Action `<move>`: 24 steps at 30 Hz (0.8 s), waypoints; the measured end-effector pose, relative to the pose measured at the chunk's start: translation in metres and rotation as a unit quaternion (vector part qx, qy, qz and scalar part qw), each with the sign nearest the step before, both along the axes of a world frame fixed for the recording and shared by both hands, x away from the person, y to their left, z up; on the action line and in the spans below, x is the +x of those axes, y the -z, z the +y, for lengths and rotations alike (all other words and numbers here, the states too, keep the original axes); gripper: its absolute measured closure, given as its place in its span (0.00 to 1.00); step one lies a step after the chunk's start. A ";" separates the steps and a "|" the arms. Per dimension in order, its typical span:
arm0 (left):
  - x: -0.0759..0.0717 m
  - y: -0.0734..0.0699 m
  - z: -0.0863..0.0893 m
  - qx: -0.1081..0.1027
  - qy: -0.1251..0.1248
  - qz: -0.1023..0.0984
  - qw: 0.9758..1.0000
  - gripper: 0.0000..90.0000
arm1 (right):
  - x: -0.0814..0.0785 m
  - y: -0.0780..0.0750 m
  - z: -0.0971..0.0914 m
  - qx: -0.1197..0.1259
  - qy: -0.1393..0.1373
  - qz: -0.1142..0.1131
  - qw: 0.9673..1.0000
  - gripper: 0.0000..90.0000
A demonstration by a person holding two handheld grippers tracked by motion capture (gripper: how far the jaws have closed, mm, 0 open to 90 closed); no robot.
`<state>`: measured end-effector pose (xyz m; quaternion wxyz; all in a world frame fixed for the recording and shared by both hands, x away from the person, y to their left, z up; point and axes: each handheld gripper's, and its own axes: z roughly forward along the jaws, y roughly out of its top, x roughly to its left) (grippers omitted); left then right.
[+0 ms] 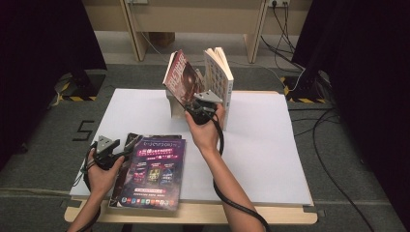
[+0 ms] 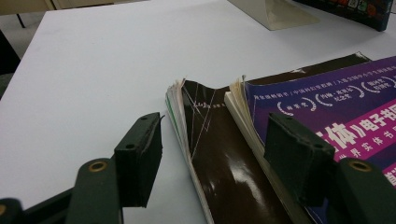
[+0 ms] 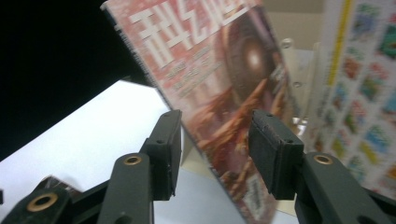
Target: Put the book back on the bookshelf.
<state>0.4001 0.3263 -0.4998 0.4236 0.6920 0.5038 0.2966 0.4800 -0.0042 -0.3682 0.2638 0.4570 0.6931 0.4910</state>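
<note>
A red-covered paperback book (image 1: 183, 77) is seen leaning, top tilted left, against a beige bookend (image 1: 175, 107) near the counter's (image 1: 270, 159) far edge, the right hand-held gripper (image 1: 202, 107) open astride its lower edge. Release appears done; withdrawal is judged next. The left hand-held gripper (image 1: 112, 153) rests open beside stacked glossy magazines (image 1: 153, 171) at the near-left corner.

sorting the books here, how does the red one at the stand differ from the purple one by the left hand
The red book stands tilted at the stand; the purple book lies flat on the table. The red book is alone between the right hand-held gripper's open jaws; the purple book rests on a dark brown book. Both are thin, glossy softcovers.
</note>
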 end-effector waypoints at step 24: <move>0.001 0.000 0.001 -0.007 0.001 0.005 1.000 0.40 | 0.025 0.008 0.058 -0.076 -0.003 -0.018 0.997 0.58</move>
